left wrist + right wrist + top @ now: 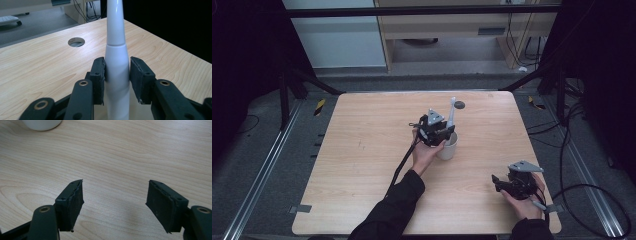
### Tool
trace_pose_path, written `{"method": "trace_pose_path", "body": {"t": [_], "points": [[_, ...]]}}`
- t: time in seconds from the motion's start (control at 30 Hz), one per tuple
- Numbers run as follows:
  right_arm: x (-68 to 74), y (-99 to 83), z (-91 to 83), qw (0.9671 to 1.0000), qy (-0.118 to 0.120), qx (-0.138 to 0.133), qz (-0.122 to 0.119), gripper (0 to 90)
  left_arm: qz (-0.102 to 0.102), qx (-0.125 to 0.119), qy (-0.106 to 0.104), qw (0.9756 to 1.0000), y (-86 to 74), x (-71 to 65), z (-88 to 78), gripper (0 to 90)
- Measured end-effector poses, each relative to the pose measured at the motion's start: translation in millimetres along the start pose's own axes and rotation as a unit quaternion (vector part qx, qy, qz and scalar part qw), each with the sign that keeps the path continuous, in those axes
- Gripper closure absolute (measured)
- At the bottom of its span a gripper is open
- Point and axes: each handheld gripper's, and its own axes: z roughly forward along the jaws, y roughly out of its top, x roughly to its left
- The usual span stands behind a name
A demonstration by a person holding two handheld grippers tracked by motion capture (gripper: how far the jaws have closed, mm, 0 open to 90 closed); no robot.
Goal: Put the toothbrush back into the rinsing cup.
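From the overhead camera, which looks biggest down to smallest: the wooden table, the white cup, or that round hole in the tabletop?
In the high view:
1. The table, by far the largest.
2. The white cup, partly hidden behind the left tongs.
3. The round hole. It lies farther from the camera, so its smallness may be slightly exaggerated.

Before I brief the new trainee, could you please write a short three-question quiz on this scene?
1. True or false: the right gripper holds something.
2. What stands in the white cup?
3. Where is the round hole in the table: A near edge, B far edge?

Key: 1 false, its jaws are spread over bare wood. 2 the white tapered handle, between the left gripper pads. 3 B, the hole.
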Motion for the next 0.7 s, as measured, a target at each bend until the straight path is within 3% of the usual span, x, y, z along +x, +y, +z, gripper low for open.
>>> {"method": "trace_pose_path", "body": {"t": [0.33,0.7], "points": [[-0.2,0.0,-0.6,1.0,-0.001,-0.001,0.0,29.3,0.007,0.005,-0.002,1.0,-1.4,-0.3,-7.4,63.5],[-1.0,-0.3,-2.0,1.0,-0.006,-0.005,0.001,28.1,0.029,0.01,-0.011,0.9995,-1.1,0.5,-46.7,57.8]]}}
